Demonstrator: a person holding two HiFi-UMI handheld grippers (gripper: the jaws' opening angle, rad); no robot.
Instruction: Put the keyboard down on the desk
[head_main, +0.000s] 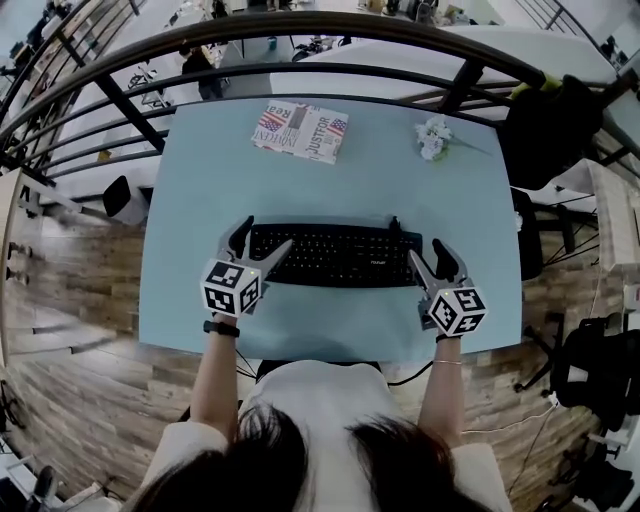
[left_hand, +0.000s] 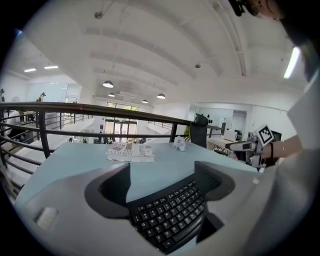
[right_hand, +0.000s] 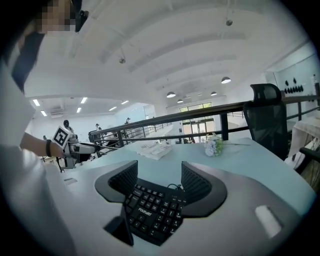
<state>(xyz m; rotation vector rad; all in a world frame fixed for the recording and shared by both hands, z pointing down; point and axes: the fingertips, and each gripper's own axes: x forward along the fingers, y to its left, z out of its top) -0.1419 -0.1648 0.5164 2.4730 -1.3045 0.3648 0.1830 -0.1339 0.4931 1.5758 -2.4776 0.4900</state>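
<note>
A black keyboard lies flat on the light blue desk, near its front edge. My left gripper straddles the keyboard's left end, jaws spread wide. My right gripper straddles the right end in the same way. In the left gripper view the keyboard runs between the two spread jaws of the left gripper. The right gripper view shows the keyboard and its cable between the wide jaws of the right gripper. Both grippers are open.
A folded newspaper lies at the desk's far side, with a small white flower bunch to its right. A black metal railing curves behind the desk. A black chair stands at the far right.
</note>
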